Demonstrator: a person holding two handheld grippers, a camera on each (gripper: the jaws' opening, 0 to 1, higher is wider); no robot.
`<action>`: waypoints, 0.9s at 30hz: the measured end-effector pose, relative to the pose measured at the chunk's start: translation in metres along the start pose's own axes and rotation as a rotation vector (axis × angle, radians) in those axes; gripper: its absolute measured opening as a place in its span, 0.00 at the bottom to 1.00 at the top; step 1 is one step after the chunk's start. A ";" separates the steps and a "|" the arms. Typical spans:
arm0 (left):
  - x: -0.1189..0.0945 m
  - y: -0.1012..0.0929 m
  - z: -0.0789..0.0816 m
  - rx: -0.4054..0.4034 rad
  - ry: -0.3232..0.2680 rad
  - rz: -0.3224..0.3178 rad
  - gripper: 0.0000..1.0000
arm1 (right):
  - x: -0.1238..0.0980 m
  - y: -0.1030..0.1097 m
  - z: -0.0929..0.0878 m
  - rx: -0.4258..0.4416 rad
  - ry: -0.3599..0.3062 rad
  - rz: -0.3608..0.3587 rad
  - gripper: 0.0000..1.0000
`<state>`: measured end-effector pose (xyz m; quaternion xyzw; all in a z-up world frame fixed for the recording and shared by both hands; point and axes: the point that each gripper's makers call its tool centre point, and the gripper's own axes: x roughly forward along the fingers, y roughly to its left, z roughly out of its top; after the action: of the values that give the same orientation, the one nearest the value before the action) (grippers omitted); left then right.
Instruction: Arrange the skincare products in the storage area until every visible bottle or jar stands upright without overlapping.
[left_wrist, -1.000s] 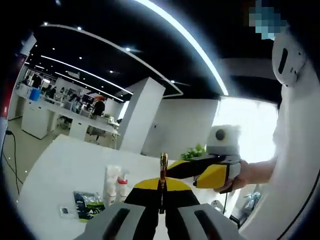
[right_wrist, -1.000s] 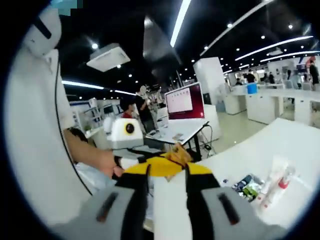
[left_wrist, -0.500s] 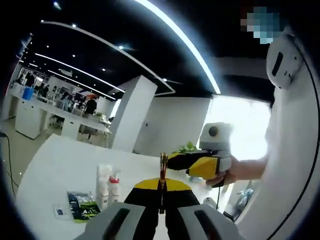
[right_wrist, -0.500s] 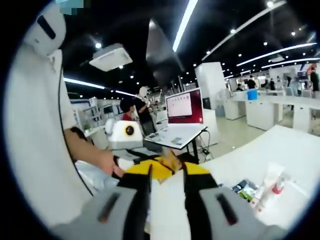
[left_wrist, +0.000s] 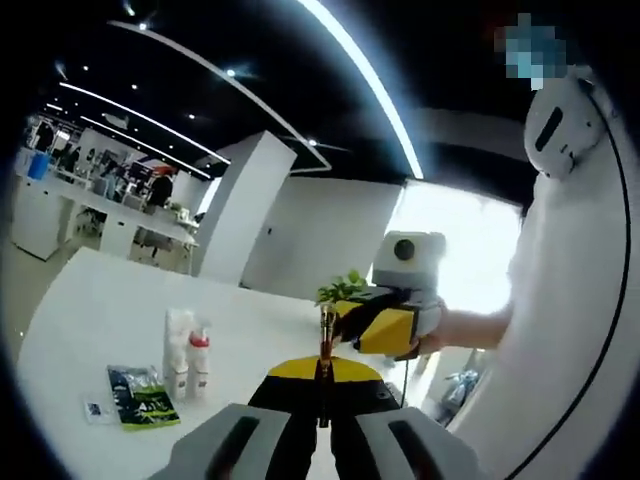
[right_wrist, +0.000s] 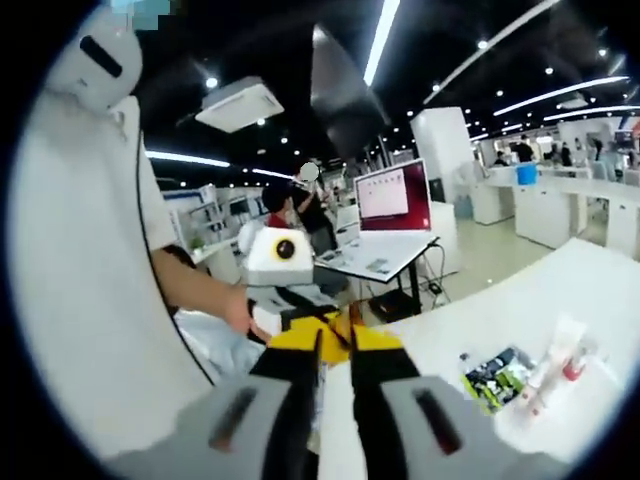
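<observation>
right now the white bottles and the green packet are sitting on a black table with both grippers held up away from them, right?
Not quite: the table is white, not black, as the left gripper view shows. The rest holds: the white bottles and the green packet sit on it, and both the left gripper and the right gripper are held up away from them.

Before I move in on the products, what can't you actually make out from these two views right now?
- Bottles in left gripper view: too small to read or count.
- Green sachet in right gripper view: print blurred.
- Storage area: can't tell where it is.
- Table near edge: hidden behind the right hand-held gripper.
- Left hand-held gripper: the thin stick's identity is unclear.
</observation>
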<state>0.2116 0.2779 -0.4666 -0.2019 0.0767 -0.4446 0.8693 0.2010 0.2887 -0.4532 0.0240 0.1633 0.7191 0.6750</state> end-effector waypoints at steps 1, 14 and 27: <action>0.000 -0.002 0.000 -0.008 -0.004 -0.009 0.01 | -0.001 -0.001 0.001 0.040 -0.018 0.004 0.06; -0.012 0.005 0.006 -0.137 -0.038 -0.009 0.23 | -0.005 0.003 0.000 0.085 -0.027 0.057 0.01; -0.020 0.001 0.006 -0.258 -0.028 -0.068 0.39 | -0.011 0.009 0.000 0.123 -0.014 0.152 0.01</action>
<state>0.2029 0.2961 -0.4628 -0.3208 0.1143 -0.4573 0.8215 0.1938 0.2777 -0.4487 0.0826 0.2003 0.7566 0.6169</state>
